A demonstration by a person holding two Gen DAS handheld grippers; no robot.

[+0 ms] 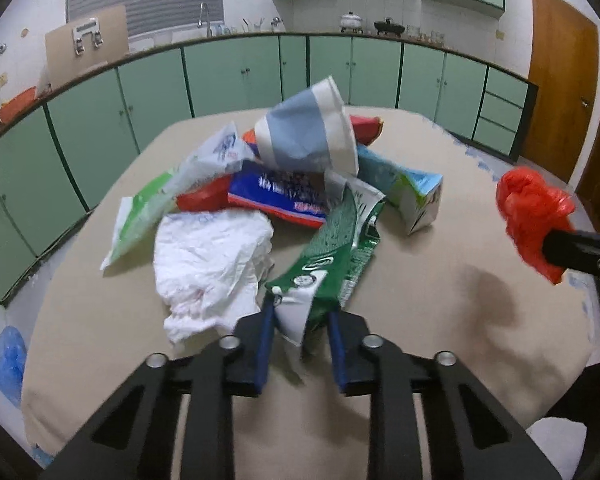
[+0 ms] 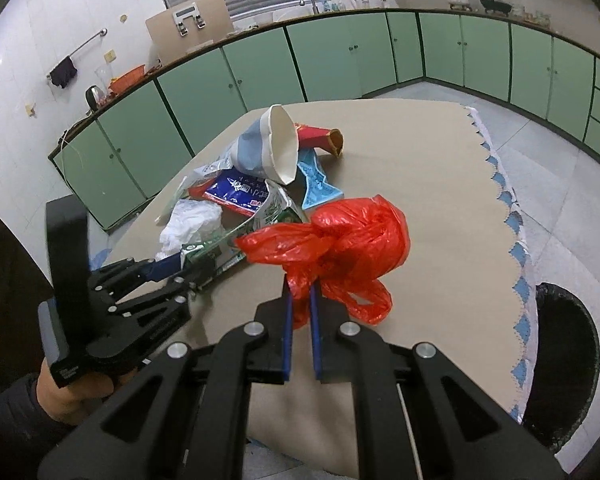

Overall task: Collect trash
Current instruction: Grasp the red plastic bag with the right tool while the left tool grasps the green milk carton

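While the left gripper point(image 1: 300, 312) has its fingers closed on the near end of a green wrapper point(image 1: 332, 256) | right gripper point(image 2: 300, 292) fingers pinched narrow on a red plastic bag point(image 2: 340, 240), raised off the worktop point(image 1: 440, 288) | beyond: white bag point(image 1: 212, 264), blue packet point(image 1: 276, 194), crushed paper cup point(image 1: 308, 132) heaped mid-worktop.

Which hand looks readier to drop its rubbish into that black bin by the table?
The right. Its gripper holds the red bag, clear of the pile and nearer the black bin. The left gripper is at the green wrapper.
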